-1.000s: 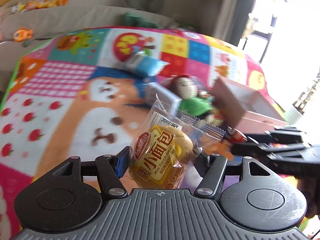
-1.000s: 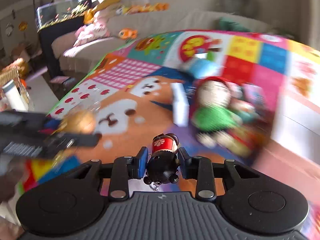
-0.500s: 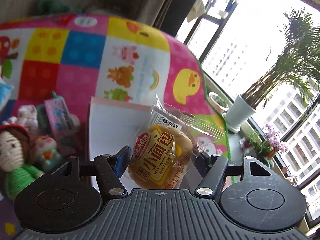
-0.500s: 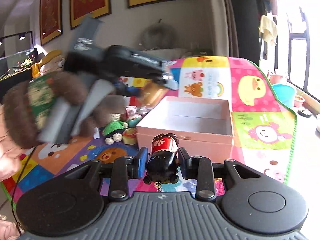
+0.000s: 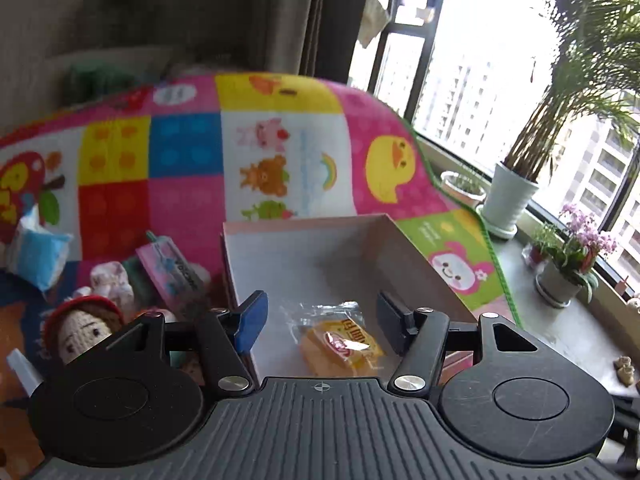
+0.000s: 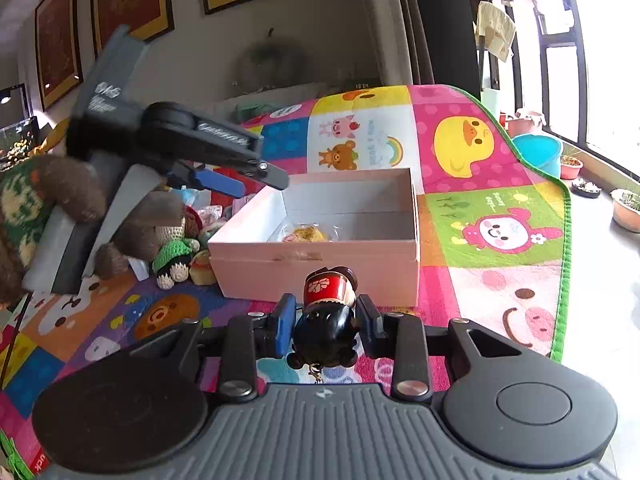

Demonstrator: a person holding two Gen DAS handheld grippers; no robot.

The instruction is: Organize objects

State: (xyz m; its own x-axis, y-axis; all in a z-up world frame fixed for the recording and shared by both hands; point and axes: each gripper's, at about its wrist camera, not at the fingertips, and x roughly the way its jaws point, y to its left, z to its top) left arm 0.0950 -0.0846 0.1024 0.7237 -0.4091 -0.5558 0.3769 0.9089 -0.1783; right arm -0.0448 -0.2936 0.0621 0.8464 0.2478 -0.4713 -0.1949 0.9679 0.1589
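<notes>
The left tongs (image 5: 318, 322), released, hover tilted over the pale pink cardboard box (image 6: 320, 258) on the colourful play mat (image 6: 496, 236); the yellow wrapped bun (image 5: 340, 346) lies inside, and withdrawing low could snag it. The right tongs (image 6: 326, 326), level before the box's near wall, clench a small black-haired red figurine (image 6: 328, 312); releasing short of it would drop the figurine outside

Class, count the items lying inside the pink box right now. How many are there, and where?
1. A bread packet lies on the floor of the box, under the open left gripper. The near wall may hide more from the right wrist view.
</notes>
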